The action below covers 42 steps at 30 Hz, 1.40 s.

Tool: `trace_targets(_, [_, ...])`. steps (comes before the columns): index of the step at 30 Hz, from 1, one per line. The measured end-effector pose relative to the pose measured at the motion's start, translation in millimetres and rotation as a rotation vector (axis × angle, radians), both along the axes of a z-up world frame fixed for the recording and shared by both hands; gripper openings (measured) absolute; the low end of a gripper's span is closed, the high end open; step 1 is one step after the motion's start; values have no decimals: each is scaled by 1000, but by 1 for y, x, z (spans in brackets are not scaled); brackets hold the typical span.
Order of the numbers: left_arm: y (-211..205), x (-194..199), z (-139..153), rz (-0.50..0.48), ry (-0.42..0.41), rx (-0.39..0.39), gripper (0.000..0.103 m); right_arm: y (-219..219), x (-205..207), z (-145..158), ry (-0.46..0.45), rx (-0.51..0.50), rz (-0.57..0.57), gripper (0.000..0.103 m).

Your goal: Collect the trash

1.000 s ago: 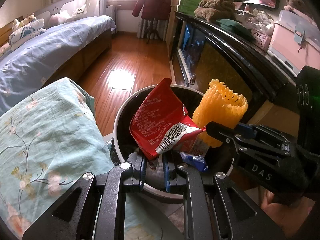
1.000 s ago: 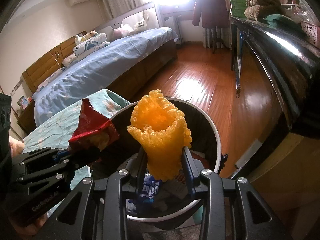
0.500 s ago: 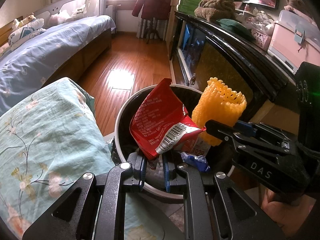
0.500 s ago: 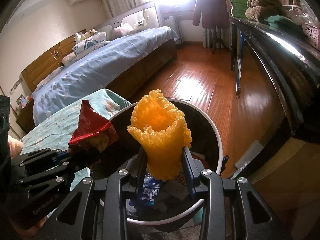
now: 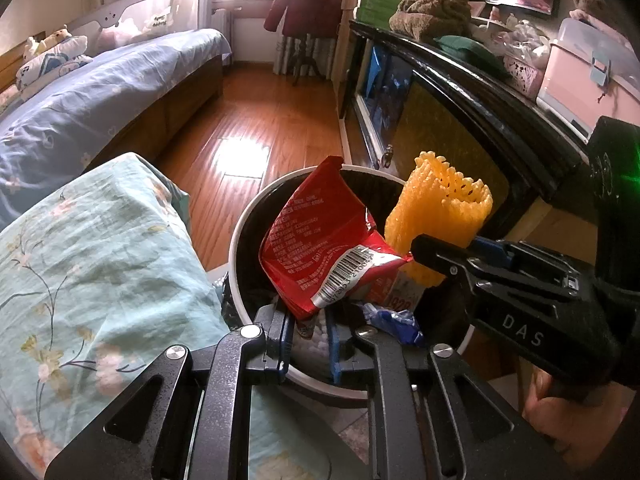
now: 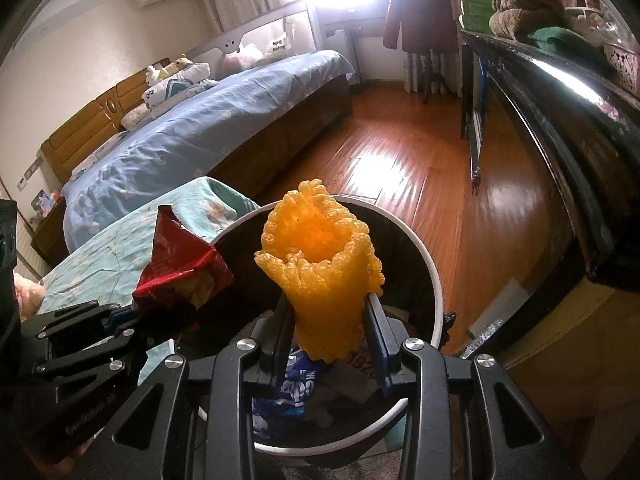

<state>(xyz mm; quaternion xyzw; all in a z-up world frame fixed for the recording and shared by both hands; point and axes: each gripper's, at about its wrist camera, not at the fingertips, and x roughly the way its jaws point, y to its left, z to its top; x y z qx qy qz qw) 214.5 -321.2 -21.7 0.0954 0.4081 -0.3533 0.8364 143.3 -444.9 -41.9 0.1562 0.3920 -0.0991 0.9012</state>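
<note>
Red wrapper (image 5: 320, 240) pinched in left tongs (image 5: 308, 330), yellow foam net (image 6: 324, 276) gripped in right tongs (image 6: 330, 344), both over bin (image 5: 240, 232). Left view alone shows wrapper barcode; right view alone shows net's hollow top.

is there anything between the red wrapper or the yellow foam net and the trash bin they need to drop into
Nothing visible blocks either. The red snack wrapper in the left gripper and the yellow foam net in the right gripper both hang above the open mouth of the trash bin, with only loose trash already inside below them.
</note>
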Motion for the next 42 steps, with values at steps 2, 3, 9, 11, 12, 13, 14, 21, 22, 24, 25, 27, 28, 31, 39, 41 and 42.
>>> trace_targets(2, [0, 0, 0, 0, 0, 1, 14, 0, 0, 0, 1, 0, -1, 36])
trace_targets(3, [0, 0, 0, 0, 1, 0, 14, -1, 1, 0, 2, 1, 0, 36])
trace_targets(9, [0, 0, 0, 1, 2, 1, 19, -3, 1, 0, -1, 5, -3, 39])
trace_targets(11, [0, 0, 0, 1, 3, 0, 20, -5, 1, -1, -1, 11, -4, 42])
trace_targets(12, [0, 0, 0, 1, 4, 0, 22, -6, 1, -1, 0, 14, -4, 42])
trace_targets(13, [0, 0, 0, 0, 5, -1, 27, -6, 1, -2, 1, 18, -6, 42])
trace_targets(14, [1, 0, 0, 0, 6, -4, 30, -7, 1, -2, 2, 23, -5, 45])
trace_targets(21, [13, -3, 0, 10, 7, -26, 41, -7, -2, 0, 1, 37, -4, 55])
trace_targets(22, [15, -3, -1, 14, 9, -29, 42, -6, -2, 0, 1, 39, -2, 56])
trace_targets(24, [22, -5, 0, 21, 9, -36, 44, -5, -3, 2, 0, 42, 2, 59])
trace_targets(25, [24, -6, 0, 24, 8, -38, 45, -3, -3, 3, -1, 43, 4, 60])
trace_targets(27, [33, -10, 2, 33, 3, -47, 46, -1, -5, 5, -7, 45, 7, 66])
trace_targets(28, [35, -10, 3, 36, 1, -50, 46, 1, -6, 6, -11, 47, 8, 68])
trace_targets(31, [48, -17, 5, 52, -4, -65, 47, 6, -10, 9, -20, 49, 10, 70])
trace_targets(39, [92, -40, 9, 133, -1, -123, 48, 26, -30, 23, -62, 62, 12, 77])
trace_targets(41, [103, -46, 10, 157, -6, -134, 49, 33, -35, 26, -76, 67, 16, 79])
trace_targets(42, [111, -50, 11, 170, -8, -144, 49, 38, -40, 29, -85, 67, 16, 80])
